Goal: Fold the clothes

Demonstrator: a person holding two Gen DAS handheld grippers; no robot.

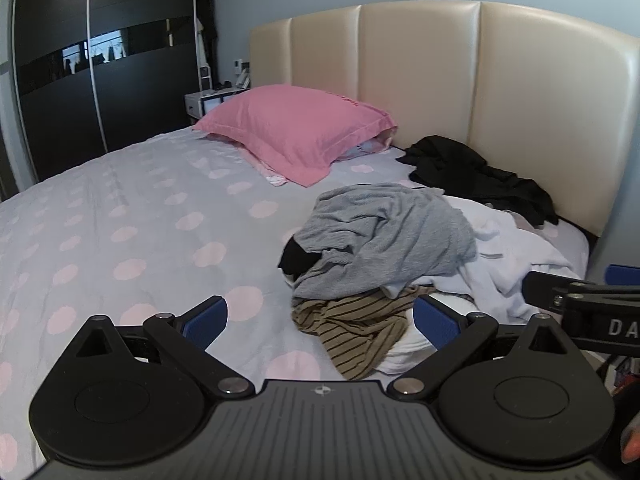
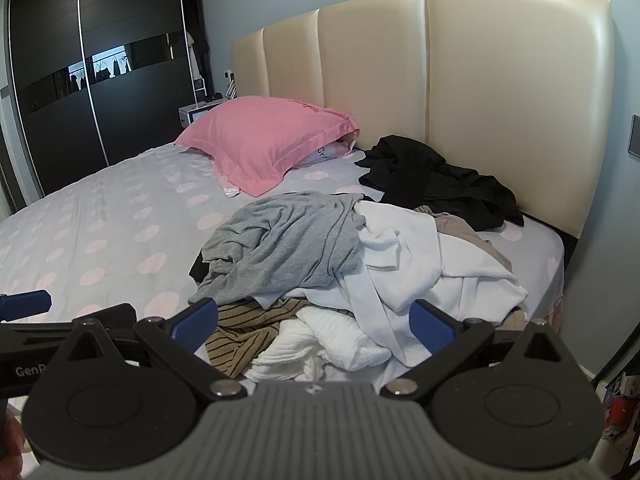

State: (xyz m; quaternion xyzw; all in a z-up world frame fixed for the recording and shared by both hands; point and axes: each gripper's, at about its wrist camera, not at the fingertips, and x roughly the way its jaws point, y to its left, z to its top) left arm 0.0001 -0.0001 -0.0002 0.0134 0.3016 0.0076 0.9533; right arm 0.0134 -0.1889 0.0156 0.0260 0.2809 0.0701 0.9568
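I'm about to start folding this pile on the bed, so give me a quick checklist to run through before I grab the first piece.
1. Left tool open and empty: ok.
2. Right tool open and empty: ok.
3. Top garment free to lift: the grey top lies on the pile, nothing over it: ok.
4. Bare sheet beside the pile for laying a piece flat: ok.
5. Clothes separated: the striped garment and white pieces are tangled under others: not ok.
6. Black garment by the headboard, one piece or several: cannot tell.
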